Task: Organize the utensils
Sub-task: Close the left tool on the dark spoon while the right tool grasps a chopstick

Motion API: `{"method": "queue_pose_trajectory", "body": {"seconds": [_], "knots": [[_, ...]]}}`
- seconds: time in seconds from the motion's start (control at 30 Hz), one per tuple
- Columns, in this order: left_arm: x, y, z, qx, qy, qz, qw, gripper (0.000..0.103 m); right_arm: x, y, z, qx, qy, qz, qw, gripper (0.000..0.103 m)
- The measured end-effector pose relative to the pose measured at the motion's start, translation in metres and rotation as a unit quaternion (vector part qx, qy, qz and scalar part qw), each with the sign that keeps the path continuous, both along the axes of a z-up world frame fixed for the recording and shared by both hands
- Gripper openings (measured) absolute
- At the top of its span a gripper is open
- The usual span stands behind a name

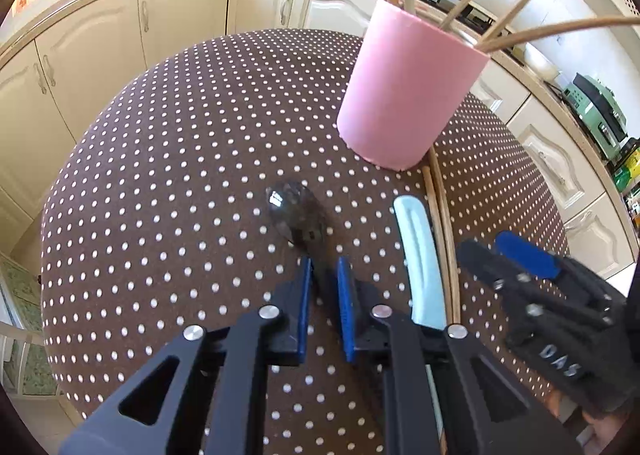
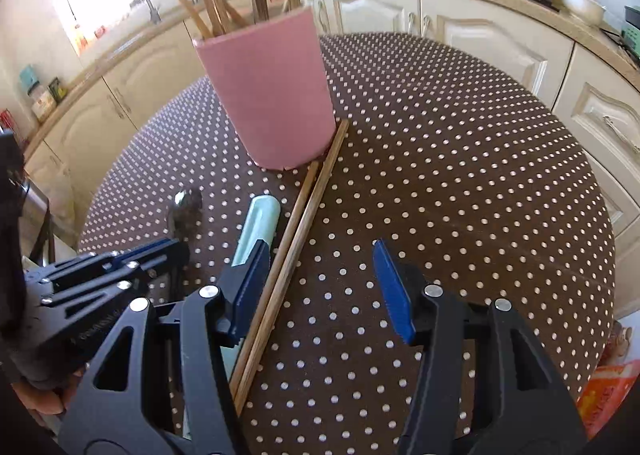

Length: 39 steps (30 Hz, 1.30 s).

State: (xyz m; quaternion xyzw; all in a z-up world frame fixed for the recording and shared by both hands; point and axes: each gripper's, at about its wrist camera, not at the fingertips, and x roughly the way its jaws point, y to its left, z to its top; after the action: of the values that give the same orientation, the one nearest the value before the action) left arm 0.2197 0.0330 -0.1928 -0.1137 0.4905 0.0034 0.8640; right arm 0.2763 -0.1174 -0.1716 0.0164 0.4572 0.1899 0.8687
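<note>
On a dotted table [image 1: 160, 175], a spoon [image 1: 292, 211] lies bowl toward the pink cup [image 1: 408, 95], its handle between the left gripper's [image 1: 324, 275] nearly closed fingers. The right gripper [image 2: 320, 275] is half open, empty, chopsticks [image 2: 296, 231] lying lengthwise between its fingers.

Left gripper [image 1: 323, 275] low over polka-dot tablecloth [image 1: 160, 175], blue pads [image 1: 345, 295] nearly together around dark handle of metal spoon [image 1: 290, 209], contact unclear. Pale blue utensil [image 1: 422, 255] lay just right of it, beside two wooden chopsticks [image 1: 442, 223]. Pink holder [image 1: 408, 95] stood behind, sticks inside. Right gripper [image 1: 528, 259] at right edge
</note>
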Motion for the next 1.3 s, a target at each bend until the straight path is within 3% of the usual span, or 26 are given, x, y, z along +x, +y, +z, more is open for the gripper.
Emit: {"method": "queue_pose_trajectory", "body": {"seconds": [0.13,0.33,0.6,0.7,0.77,0.87,1.3], "knots": [[0.012,0.0,0.002,0.0,-0.001,-0.001,1.0,0.012,0.008,0.004,-0.008,-0.005,0.017,0.005,1.0,0.043],[0.028,-0.004,0.005,0.011,0.003,-0.009,0.9999,0.012,0.017,0.005,-0.008,-0.02,0.032,0.023,0.999,0.039],[0.047,-0.014,0.005,0.031,0.013,-0.013,0.9994,0.013,0.039,0.029,-0.006,-0.096,0.057,0.054,0.992,0.038],[0.054,-0.018,0.004,0.039,0.016,-0.019,0.9989,0.013,0.043,0.031,-0.006,-0.102,0.058,0.061,0.991,0.03],[0.057,-0.017,0.003,0.036,0.017,-0.021,0.999,0.013,0.045,0.026,-0.006,-0.098,0.063,0.062,0.991,0.018],[0.061,-0.017,0.003,0.038,0.013,-0.025,0.9989,0.013,0.05,0.018,-0.006,-0.089,0.074,0.059,0.992,0.011],[0.04,0.014,0.007,-0.03,-0.012,-0.016,0.9994,0.01,0.044,-0.025,-0.007,-0.003,0.064,0.028,0.998,0.007]]}}
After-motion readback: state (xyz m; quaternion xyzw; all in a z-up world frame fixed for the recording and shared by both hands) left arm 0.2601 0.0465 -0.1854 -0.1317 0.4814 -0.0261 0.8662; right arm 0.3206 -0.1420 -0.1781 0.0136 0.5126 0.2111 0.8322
